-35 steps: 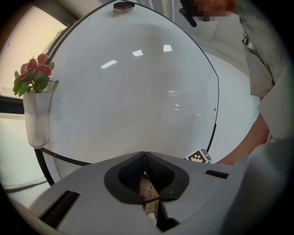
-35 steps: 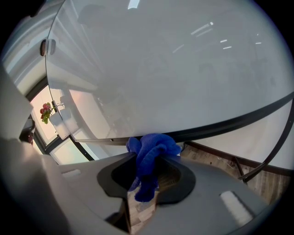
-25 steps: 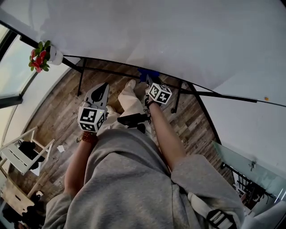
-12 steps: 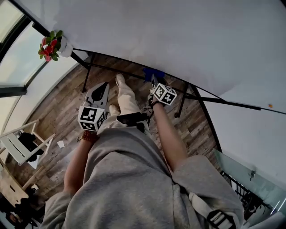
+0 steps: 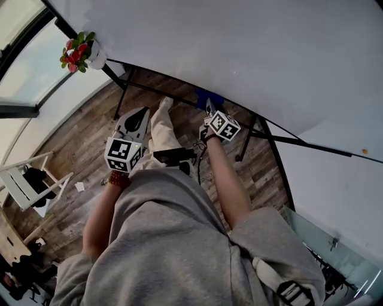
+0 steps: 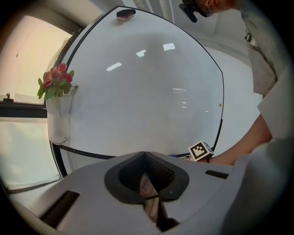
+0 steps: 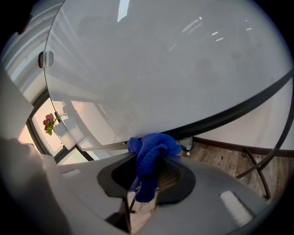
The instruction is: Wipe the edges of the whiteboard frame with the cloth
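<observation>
The whiteboard (image 5: 239, 48) fills the top of the head view, and its black frame's bottom edge (image 5: 299, 141) runs from upper left to right. My right gripper (image 5: 207, 105) is shut on a blue cloth (image 5: 207, 95), which it holds against that bottom edge. In the right gripper view the cloth (image 7: 152, 151) bunches out of the gripper (image 7: 148, 170), just under the dark frame strip (image 7: 220, 117). My left gripper (image 5: 141, 112) is shut and empty, held lower left and away from the board. It points at the board face (image 6: 147, 82).
A white holder with red flowers (image 5: 81, 51) hangs at the board's lower left corner. An eraser (image 6: 125, 14) sits on the top edge. Black stand legs (image 5: 245, 140) reach down to the wooden floor. A white chair (image 5: 27, 185) is at left. The person's shoe (image 5: 164, 106) is below the board.
The head view has swung, so the flowers and board sit further right and higher. The right gripper stays at the bottom frame edge with the cloth. The left gripper has barely moved.
</observation>
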A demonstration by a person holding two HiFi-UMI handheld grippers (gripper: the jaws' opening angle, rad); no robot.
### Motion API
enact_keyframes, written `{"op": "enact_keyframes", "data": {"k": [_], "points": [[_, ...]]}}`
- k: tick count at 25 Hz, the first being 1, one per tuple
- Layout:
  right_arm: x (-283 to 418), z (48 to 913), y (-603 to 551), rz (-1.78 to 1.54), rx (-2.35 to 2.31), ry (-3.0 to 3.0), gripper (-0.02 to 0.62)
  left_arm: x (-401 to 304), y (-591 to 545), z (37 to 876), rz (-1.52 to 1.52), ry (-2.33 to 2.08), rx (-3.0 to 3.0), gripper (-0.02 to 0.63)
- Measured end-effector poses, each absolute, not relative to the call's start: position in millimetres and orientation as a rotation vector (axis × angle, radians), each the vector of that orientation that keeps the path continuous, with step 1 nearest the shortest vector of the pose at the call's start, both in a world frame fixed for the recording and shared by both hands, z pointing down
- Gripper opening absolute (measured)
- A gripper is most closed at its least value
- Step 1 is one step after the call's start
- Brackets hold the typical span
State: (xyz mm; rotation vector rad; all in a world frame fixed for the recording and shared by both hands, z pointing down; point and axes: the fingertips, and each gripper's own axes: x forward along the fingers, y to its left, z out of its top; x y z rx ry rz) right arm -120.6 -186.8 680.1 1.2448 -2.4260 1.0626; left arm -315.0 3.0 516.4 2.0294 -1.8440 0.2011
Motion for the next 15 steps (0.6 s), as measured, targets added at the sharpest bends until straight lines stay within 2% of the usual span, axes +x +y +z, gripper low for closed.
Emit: {"op": "enact_keyframes", "data": {"k": [15], "points": [[-149.6,680.2,-178.6,1.072,1.193,-2.411,0.107,-335.8,13.1,504.0,0.089,-1.829,2.014,0.009]]}}
